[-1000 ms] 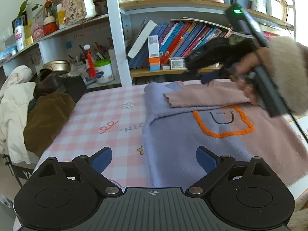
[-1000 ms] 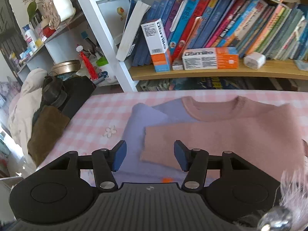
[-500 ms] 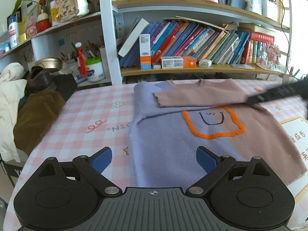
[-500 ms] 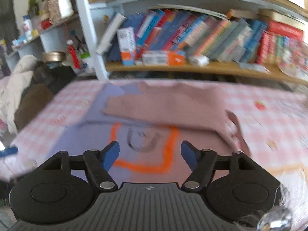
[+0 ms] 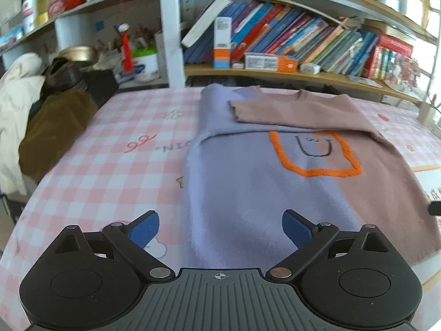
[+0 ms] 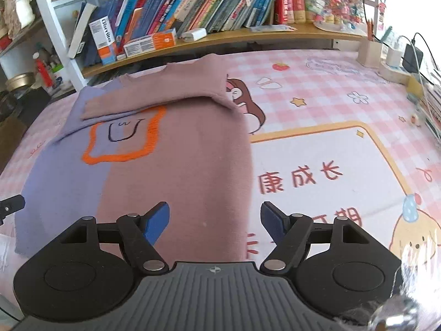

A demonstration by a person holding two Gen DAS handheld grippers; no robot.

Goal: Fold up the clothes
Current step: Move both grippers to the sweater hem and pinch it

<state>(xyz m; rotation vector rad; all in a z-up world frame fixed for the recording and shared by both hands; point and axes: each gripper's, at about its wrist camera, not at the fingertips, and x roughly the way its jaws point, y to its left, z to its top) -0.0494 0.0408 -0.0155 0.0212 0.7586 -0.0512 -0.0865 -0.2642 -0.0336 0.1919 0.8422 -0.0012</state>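
The sweater (image 5: pixel 275 193) lay flat on the checked table (image 5: pixel 124 165), hem toward both cameras, neck toward the shelf (image 5: pixel 275 73). Both sleeves had already been folded across the chest, the pink one (image 6: pixel 154 96) on top. The left gripper (image 5: pixel 220 230) hung above the lilac half near the hem, jaws wide apart, nothing between them. The right gripper (image 6: pixel 215 220) hung above the pink half at its right edge; its jaws had just been opening and stood wide, holding nothing.

Judged step: taking the hem to fold the body up toward the neck. To do this well, each gripper should come down at its own hem corner, pinch both layers of knit, and the two should lift together and evenly so the folded sleeves are not dragged askew. The hem should be laid square to the shoulders. An uneven pull would likely skew the soft knit.
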